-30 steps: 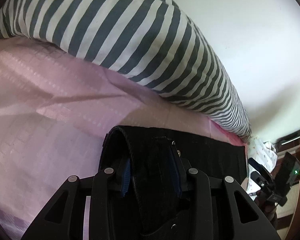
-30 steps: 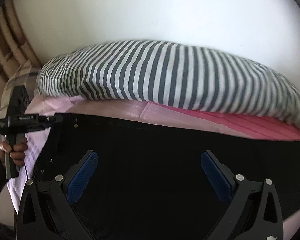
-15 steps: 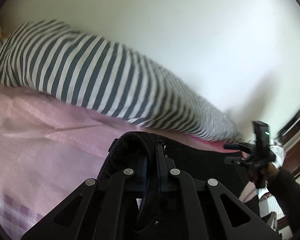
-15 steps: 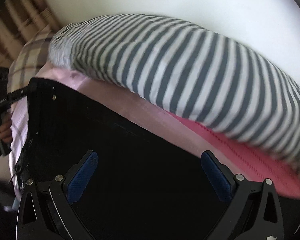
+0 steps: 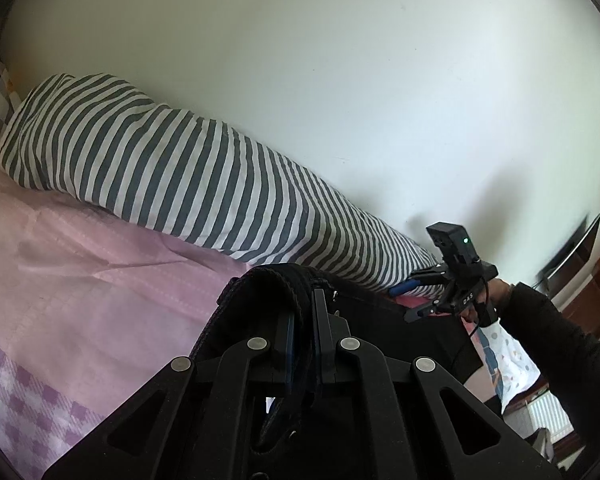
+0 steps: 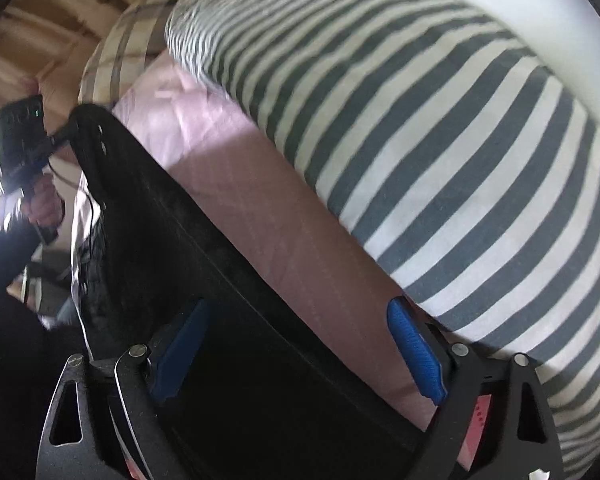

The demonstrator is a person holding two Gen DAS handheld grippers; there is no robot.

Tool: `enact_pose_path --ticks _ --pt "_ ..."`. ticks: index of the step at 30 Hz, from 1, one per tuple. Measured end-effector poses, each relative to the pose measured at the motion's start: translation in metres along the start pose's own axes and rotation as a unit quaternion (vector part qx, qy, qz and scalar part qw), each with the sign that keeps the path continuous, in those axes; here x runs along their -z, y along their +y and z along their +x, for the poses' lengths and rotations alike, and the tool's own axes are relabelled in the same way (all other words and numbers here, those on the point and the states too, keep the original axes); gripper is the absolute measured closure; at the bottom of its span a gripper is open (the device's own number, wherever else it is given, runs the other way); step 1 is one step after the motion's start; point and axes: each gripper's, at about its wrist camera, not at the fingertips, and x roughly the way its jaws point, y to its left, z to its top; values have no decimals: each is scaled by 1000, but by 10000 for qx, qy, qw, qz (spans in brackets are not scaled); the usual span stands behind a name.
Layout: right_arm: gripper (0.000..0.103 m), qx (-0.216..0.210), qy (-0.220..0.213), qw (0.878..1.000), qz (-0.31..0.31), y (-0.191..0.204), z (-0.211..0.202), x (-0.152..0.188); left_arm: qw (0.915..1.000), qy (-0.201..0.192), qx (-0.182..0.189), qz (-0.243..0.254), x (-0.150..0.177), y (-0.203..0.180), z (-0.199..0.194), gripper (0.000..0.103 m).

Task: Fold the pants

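A thick seamed edge of the black pants (image 5: 260, 292) is being pinched between the fully closed jaws of the left gripper (image 5: 302, 344), with the cloth bunched over and just ahead of its fingertips and raised clear of the pink bedsheet (image 5: 100, 296) lying below and to its left. The right gripper (image 6: 296, 356) is being angled steeply down over the other end of the garment; its jaws are being drawn together but are standing wide, with the blue pads (image 6: 414, 346) not yet pressing on anything, and the far edge of the dark cloth is being straddled between them. Beyond both grippers, a striped pillow (image 6: 440, 128) is being left against the wall, touching the sheet. The step in hand is judged to be the taking-up of the garment at both ends, ahead of a fold; only one end is being held so far. For the next move, the right jaws are probably being required to be shut on the cloth edge beneath them, without the sheet being caught too, so that both ends can be lifted evenly and carried over together.
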Motion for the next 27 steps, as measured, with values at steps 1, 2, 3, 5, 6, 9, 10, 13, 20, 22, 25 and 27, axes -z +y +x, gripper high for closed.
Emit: enact_pose_path --ticks 1,2,3,5,6,9,10,13,20,22,25,27 --pt "16 -38 117 9999 -43 -2 3 1 10000 6 -24 8 2 0 -1 96" --pt "18 -71 226 9997 -81 -5 6 3 10000 9 -44 18 2 1 0 96" --pt "21 -104 313 9994 -142 -7 7 6 10000 10 -83 45 3 0 -2 96" --pt "29 -102 446 9988 -179 -12 7 11 9999 5 -121 61 2 -1 -4 96" --pt "30 -52 519 9985 -179 -16 6 16 9999 4 -147 69 2 -2 -5 96" --pt "37 60 652 9978 -62 -28 5 28 9998 5 -214 51 2 -2 -3 96" --pt "40 153 716 9973 -4 -34 3 36 9997 2 -229 56 2 -3 -3 96" --pt "45 302 807 9962 144 -46 -5 51 9997 -5 -257 14 3 -4 -3 96" --pt "80 528 730 9949 446 -60 -18 75 9994 -23 -356 -29 4 -2 -3 96" --pt "88 673 643 9949 398 -55 -21 79 9990 -13 -439 21 4 -4 -2 96" --pt "92 1201 439 9914 287 -39 -28 84 9983 14 -576 77 4 -5 0 96" --pt "92 1543 267 9872 288 -24 -32 88 9978 0 -652 106 4 -5 0 96"
